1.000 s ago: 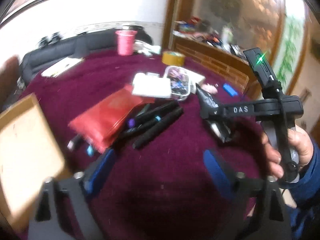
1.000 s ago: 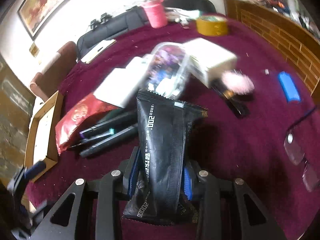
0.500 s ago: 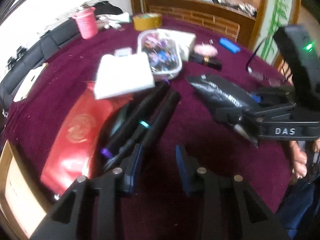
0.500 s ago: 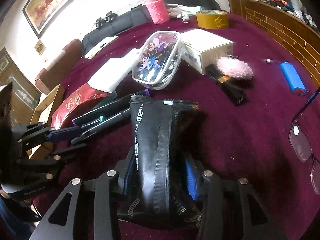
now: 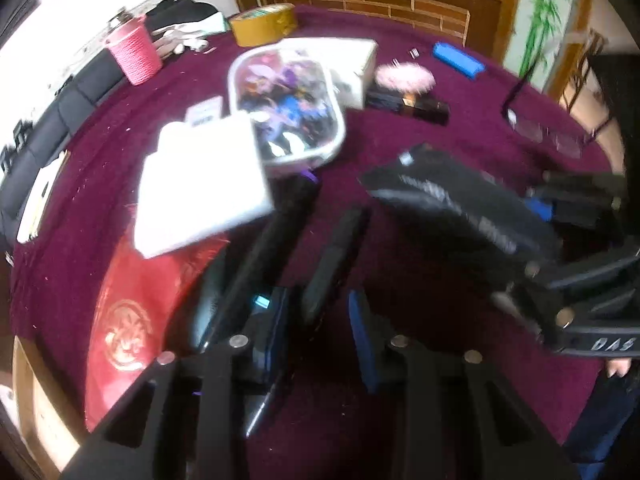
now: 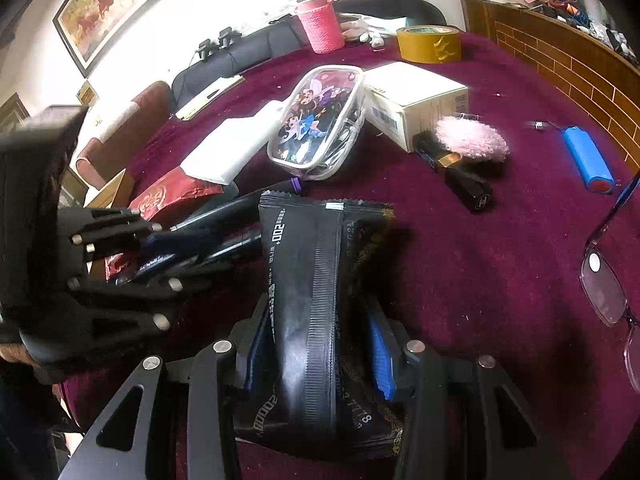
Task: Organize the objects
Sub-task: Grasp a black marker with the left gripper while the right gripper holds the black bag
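Observation:
My right gripper (image 6: 318,348) is shut on a black foil packet (image 6: 308,280), held upright above the maroon tablecloth (image 6: 480,280). The same packet (image 5: 452,208) shows at the right of the left wrist view. My left gripper (image 5: 318,328) points down over several black markers (image 5: 280,232). Its jaws are closing, with the lower end of one black marker (image 5: 336,252) between them. The left pad is against that marker and a small gap remains at the right pad. In the right wrist view the left gripper (image 6: 188,248) sits at the left over the markers (image 6: 224,236).
A red packet (image 5: 140,300), a white box (image 5: 200,188) and a clear cartoon pouch (image 5: 286,104) lie beyond the markers. Farther off are a white carton (image 6: 416,96), pink puff (image 6: 472,140), lipstick (image 6: 460,176), blue cylinder (image 6: 588,158), glasses (image 6: 604,280), tape roll (image 5: 264,24), pink cup (image 5: 136,54) and wooden tray (image 5: 36,400).
My left gripper has swung down and in over the markers, and its jaws have narrowed from wide to close around one marker. The right gripper has stayed put with the black packet.

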Motion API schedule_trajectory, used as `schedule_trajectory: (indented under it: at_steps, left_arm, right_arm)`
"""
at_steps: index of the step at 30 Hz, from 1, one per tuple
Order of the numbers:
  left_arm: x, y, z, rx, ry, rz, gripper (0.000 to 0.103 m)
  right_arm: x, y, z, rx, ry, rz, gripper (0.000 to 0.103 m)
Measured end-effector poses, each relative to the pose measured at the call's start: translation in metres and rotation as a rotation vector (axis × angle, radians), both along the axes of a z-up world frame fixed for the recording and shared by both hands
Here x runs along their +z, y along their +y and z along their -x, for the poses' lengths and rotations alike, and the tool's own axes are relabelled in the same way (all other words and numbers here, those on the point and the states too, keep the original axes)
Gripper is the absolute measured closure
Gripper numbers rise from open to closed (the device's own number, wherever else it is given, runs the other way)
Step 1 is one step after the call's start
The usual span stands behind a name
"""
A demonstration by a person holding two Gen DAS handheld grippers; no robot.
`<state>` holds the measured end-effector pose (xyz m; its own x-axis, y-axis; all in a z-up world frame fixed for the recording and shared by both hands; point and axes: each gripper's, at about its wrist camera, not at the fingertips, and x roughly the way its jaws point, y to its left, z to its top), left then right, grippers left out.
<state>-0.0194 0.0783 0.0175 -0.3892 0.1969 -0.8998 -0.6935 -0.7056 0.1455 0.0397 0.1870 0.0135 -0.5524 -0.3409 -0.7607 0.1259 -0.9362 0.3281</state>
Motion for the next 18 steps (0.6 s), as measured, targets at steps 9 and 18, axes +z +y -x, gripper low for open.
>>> schedule_trajectory:
  at_steps: [9, 18]
  left_arm:
    - [0.0, -0.003, -0.007, 0.088, -0.002, -0.062, 0.088]
    - [0.007, -0.05, -0.036, 0.323, -0.023, -0.373, 0.089]
  right_arm:
    - [0.001, -0.005, -0.001, 0.001, 0.006, -0.043, 0.056]
    - [0.01, 0.0, -0.006, -0.013, -0.003, -0.002, 0.065]
